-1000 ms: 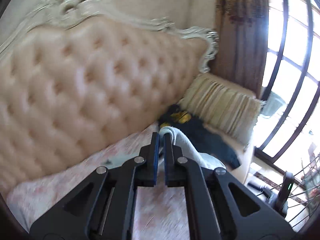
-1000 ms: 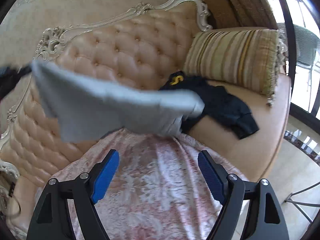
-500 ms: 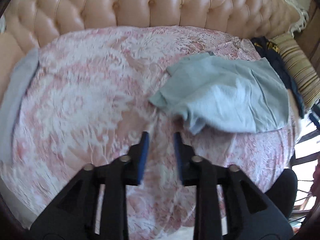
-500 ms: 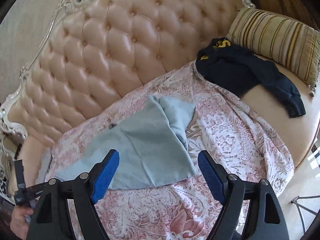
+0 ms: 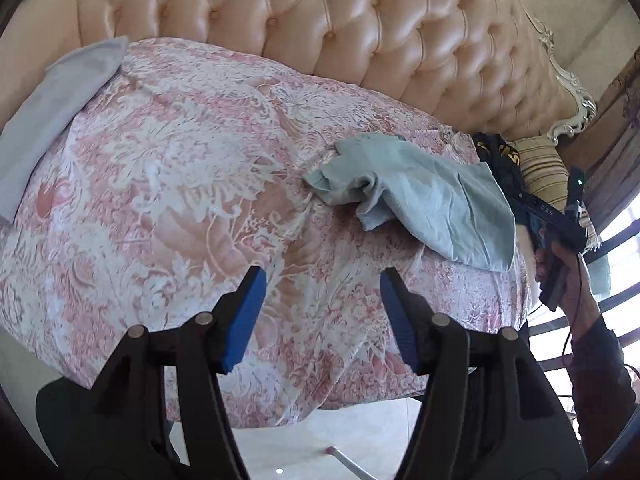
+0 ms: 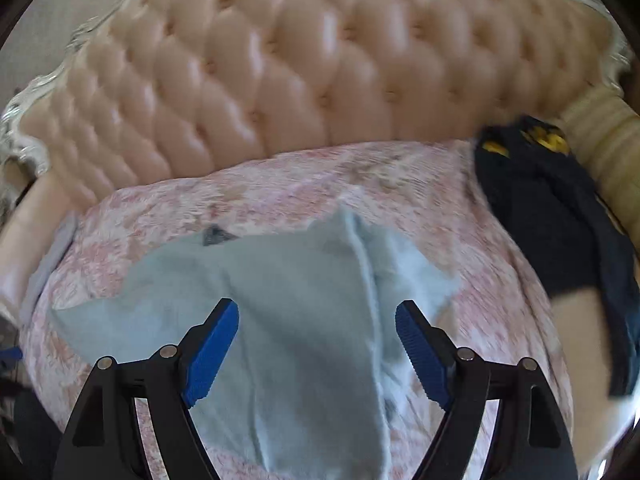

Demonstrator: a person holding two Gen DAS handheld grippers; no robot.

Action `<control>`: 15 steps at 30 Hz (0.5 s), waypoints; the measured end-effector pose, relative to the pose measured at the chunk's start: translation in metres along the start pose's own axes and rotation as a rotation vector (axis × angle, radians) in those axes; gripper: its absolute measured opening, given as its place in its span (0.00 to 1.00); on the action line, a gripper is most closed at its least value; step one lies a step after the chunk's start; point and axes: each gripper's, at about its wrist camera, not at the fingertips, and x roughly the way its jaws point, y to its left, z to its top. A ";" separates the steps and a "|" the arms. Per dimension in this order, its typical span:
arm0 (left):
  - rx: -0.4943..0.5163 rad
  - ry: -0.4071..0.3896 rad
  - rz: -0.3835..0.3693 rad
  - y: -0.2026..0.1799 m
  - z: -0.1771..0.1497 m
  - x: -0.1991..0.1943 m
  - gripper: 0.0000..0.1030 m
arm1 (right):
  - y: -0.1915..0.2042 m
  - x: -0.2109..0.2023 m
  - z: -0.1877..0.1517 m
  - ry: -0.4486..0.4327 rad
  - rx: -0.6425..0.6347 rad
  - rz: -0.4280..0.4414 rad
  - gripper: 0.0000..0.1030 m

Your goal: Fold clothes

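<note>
Moved since a second ago: pale blue garment [image 5: 424, 204] down from mid-air and out of the left tongs, now flat-ish on the pink floral cover [image 5: 160, 184]; left jaws gone from pinched to spread.
Far left: grey-lilac cloth [image 5: 52, 108] at upper left of the left view, on the cover's edge by the tufted sofa back [image 5: 360, 28].
Left gripper [image 5: 322, 312]: released, empty, low centre of frame, garment well apart to its upper right.
Garment: rumpled, one end bunched, right of centre in the left view; fills lower centre of the right view.
Right gripper [image 6: 318, 350]: jaws wide, nothing held, hovering over the garment.
Far right: dark garment [image 6: 552, 216] and striped cushion [image 5: 540, 172], apart from the blue one.
Doing it well, by judgement: spread before creasing; pinch two corners, pull taut, smooth the bunched end flat.
Caution: thin cloth, floral cover easily pinched along with it.
</note>
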 end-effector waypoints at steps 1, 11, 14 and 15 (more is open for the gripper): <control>-0.007 0.002 0.002 0.002 0.000 0.001 0.62 | 0.001 0.007 0.005 0.010 -0.007 0.016 0.78; -0.087 0.021 -0.007 0.021 0.008 0.012 0.62 | 0.028 0.005 -0.009 0.092 -0.048 0.113 0.03; -0.084 0.021 -0.028 0.016 0.009 0.014 0.62 | 0.047 -0.023 -0.030 0.067 -0.073 0.166 0.03; -0.081 0.020 -0.035 0.014 0.009 0.014 0.62 | 0.054 -0.032 -0.036 0.059 -0.081 0.184 0.03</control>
